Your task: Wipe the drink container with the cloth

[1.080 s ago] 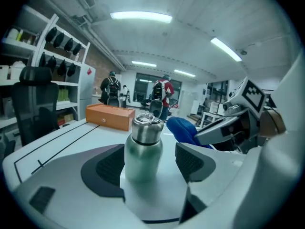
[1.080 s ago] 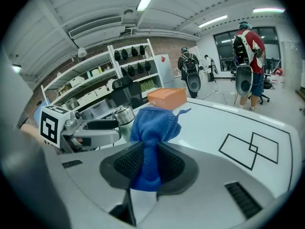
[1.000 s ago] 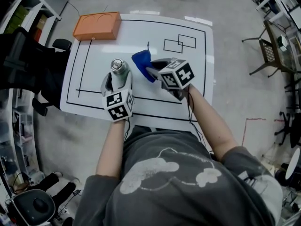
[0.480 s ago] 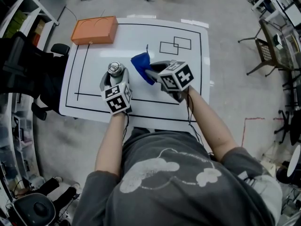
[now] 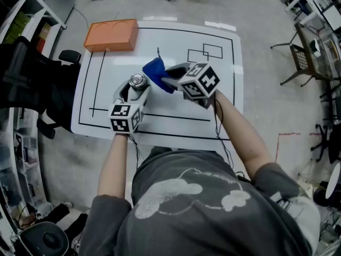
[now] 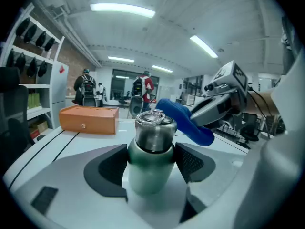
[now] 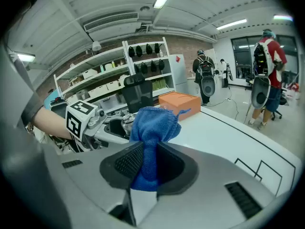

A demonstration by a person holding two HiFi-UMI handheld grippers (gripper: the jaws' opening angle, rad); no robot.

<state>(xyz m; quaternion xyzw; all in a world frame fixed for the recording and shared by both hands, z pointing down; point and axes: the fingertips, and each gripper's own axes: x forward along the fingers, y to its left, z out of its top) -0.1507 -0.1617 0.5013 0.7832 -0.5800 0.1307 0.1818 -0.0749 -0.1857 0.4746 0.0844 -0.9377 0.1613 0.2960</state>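
A small green drink bottle (image 6: pixel 150 161) with a steel cap (image 5: pixel 137 80) sits clamped in my left gripper (image 5: pixel 134 89), upright above the white table (image 5: pixel 106 97). My right gripper (image 5: pixel 166 79) is shut on a bunched blue cloth (image 5: pixel 155 71), which sticks out past the jaws. In the left gripper view the blue cloth (image 6: pixel 183 120) hangs just right of the bottle's cap, close to it; whether they touch I cannot tell. The right gripper view shows the cloth (image 7: pixel 150 137) pinched between the pads, with the bottle's cap (image 7: pixel 127 119) and the left gripper (image 7: pixel 112 126) just behind it.
An orange box (image 5: pixel 111 34) lies at the table's far left corner. Black lines and two overlapping rectangles (image 5: pixel 205 53) are drawn on the table top. Shelving (image 5: pixel 21 15) and a black chair (image 5: pixel 29 76) stand to the left, another chair (image 5: pixel 311 44) at the right.
The left gripper has swung the bottle toward the right and tilted its body outward. The right gripper has carried the cloth left and farther away, closing up to the bottle's cap.
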